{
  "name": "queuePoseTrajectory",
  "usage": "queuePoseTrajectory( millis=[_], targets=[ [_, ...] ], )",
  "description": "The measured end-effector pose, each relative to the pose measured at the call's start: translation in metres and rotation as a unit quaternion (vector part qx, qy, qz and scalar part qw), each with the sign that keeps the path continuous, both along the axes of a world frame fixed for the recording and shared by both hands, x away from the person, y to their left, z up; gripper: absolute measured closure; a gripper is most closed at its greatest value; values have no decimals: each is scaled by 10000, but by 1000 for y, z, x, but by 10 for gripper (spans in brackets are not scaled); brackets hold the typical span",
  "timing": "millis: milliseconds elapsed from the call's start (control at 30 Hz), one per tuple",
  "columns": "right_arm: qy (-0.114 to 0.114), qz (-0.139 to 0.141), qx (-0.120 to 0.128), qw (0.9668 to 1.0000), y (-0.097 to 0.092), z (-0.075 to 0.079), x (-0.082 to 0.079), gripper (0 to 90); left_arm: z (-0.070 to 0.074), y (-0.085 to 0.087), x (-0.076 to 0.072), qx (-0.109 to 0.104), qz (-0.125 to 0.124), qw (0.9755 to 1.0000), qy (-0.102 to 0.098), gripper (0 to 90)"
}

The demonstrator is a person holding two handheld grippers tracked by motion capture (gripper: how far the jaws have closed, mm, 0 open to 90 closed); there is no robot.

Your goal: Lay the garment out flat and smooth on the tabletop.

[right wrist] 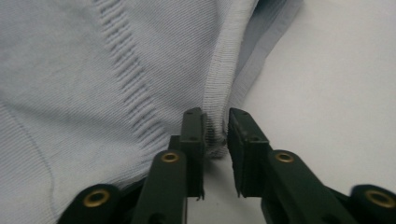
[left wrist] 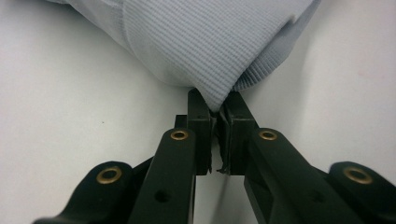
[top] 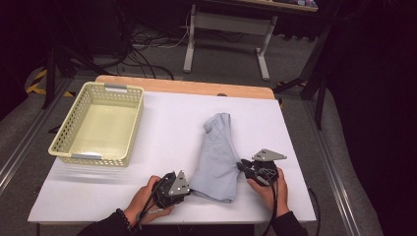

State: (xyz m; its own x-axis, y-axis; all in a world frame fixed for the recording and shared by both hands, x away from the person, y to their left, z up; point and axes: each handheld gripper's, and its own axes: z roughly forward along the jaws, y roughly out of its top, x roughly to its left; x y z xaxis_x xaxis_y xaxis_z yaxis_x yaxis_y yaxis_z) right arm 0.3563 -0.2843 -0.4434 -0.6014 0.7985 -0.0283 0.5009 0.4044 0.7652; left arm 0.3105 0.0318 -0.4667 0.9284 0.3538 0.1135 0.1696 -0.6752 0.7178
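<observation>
Light-blue knit garment (top: 216, 155) bunched on white desk (top: 167, 132), right of centre, near edge. Left claw (left wrist: 216, 112) at its near-left corner, jaws pinched tight on ribbed hem. Right claw (right wrist: 215, 128) at garment's right edge, jaws slightly apart with a seam fold between them, pads not clearly pressing. Pale-yellow perforated basket (top: 129, 123) far left on desk, well apart from garment. Hands (top: 147, 196) low at near edge.

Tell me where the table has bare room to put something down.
Bare white table lies between the basket and the pale blue garment, and along the far edge right of the garment. The near edge is crowded: both hands and tools meet the garment there.
</observation>
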Motion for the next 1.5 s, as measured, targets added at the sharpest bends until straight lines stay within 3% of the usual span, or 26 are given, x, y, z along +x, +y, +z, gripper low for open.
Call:
queuePoseTrajectory(
  millis=[67, 100, 233, 400, 667, 833, 1067, 1167, 1200, 1267, 1333, 1400, 1500],
  targets=[
    [-13, -78, 149, 9999, -1, 0, 0, 548, 0, 0, 0, 13, -20, 10000, -17, 849],
    [19, -82, 216, 9997, -1, -1, 1, 520, 0, 1, 0, 28, -18, 10000, -20, 850],
    [340, 66, 255, 9991, 5, -13, 9, 518, 0, 4, 1, 41, -27, 10000, -53, 852],
    [423, 171, 303, 9985, 8, -14, 11, 617, 1, 8, 3, 19, -41, 10000, -5, 855],
    [379, 304, 374, 9981, 19, -14, 20, 736, 8, 18, -3, 101, 7, 9998, -160, 862],
    [187, 484, 231, 9984, 37, -15, 25, 746, 9, 27, -13, 67, 86, 9999, -130, 866],
    [8, 657, 123, 9978, 49, -14, 27, 726, 8, 24, -32, 106, 23, 9997, -241, 865],
    [-105, 555, 133, 9983, 44, -10, 23, 696, 10, 31, -34, -117, 51, 9998, -123, 835],
    [-111, 592, 148, 9981, 40, -7, 21, 748, 11, 34, -35, -156, 54, 9998, -117, 824],
    [-81, 612, 169, 9979, 36, -4, 17, 771, 14, 38, -35, -204, 81, 9996, -168, 836],
    [-73, 609, 176, 9980, 31, -1, 12, 833, 21, 45, -35, -386, 131, 9990, -183, 843],
    [-67, 593, 54, 9982, 29, 0, 8, 895, 29, 49, -33, -639, 188, 9976, -204, 848],
    [-17, 628, -152, 9979, 30, -3, 6, 898, 41, 48, -24, -965, 291, 9945, -299, 820]
  ],
)
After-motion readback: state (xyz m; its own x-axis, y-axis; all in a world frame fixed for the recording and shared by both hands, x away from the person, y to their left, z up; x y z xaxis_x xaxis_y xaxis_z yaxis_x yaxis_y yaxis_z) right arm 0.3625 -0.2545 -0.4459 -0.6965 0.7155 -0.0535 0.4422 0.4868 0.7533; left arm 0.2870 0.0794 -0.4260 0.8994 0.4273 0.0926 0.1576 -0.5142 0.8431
